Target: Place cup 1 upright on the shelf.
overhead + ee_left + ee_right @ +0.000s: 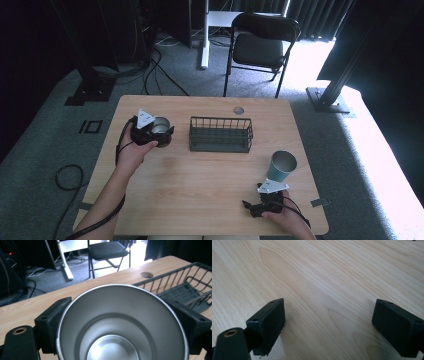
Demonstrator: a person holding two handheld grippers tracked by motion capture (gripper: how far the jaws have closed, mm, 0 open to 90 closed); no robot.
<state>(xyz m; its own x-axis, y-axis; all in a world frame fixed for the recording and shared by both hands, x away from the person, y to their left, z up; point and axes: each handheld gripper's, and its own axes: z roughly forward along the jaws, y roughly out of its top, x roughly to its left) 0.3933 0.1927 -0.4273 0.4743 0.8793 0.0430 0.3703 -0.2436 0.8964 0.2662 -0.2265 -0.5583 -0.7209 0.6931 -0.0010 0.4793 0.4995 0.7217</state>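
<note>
Jaws of the left gripper (161, 135) sit clamped on the steel cup (160, 127), one black pad on each side of its wall; in the left gripper view the cup (120, 322) shows its open mouth, empty, rim round and undented. Left hand (134, 150) holds that gripper over the left-rear part of the table (200, 200), the cup just left of the wire basket (220, 134) with a narrow strip of bare wood between them. Basket stands near table centre, toward the rear, empty, its long side parallel to the rear edge; a round cable hole (238, 110) lies behind it close to that edge. Right gripper (254, 207), in the right hand (285, 217), is low at the front-right of the table, near the front edge; its jaws are wide apart with nothing between them, bare wood grain under them in the right gripper view (329, 322). Teal cup (281, 166) stands upright, mouth up, just behind the right gripper, nearer the right edge than the basket. Broad open wood spans the middle and front-left of the table. Folding chair (261, 45) stands on the floor well beyond the rear edge.
</note>
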